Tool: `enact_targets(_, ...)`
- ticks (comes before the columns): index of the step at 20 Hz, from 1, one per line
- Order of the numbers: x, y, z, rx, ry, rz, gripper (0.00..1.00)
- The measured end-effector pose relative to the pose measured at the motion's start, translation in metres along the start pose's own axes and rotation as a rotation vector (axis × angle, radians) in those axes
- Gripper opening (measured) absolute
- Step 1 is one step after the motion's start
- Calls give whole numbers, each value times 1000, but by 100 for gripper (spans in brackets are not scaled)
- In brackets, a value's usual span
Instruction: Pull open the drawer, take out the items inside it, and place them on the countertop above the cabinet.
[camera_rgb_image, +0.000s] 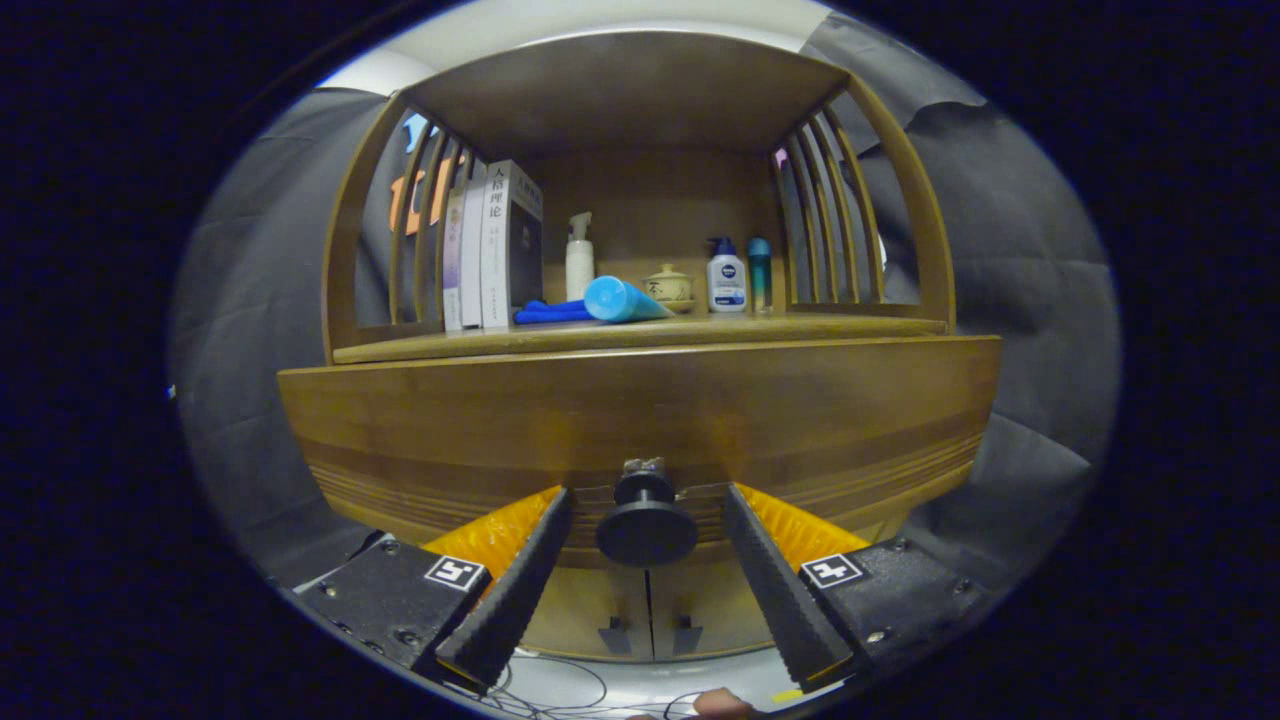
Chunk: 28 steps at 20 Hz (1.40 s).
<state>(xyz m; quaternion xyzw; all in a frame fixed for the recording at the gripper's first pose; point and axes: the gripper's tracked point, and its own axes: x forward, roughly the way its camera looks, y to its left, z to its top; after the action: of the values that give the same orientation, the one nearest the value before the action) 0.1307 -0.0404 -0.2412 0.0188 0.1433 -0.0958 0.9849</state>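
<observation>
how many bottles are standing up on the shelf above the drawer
3. A white pump bottle stands right of the books; a white bottle with a blue cap and a teal bottle stand by the right slats. More may hide behind. The open gripper flanks the drawer knob.

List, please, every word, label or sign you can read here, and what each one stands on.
"人格理论": spine of the white book on the countertop.
Neighbouring books: too blurred to read.
Blue-capped bottle: label too small to read.
Square markers on the fingers: patterns, no words.
The gripper is open, straddling the drawer knob.
</observation>
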Motion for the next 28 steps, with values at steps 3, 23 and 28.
enact_targets(3,0,0,0,1,12,-4,100)
enact_targets(23,-10,1,-1,7,76,-9,100)
enact_targets(28,-52,8,28,-2,7,24,100)
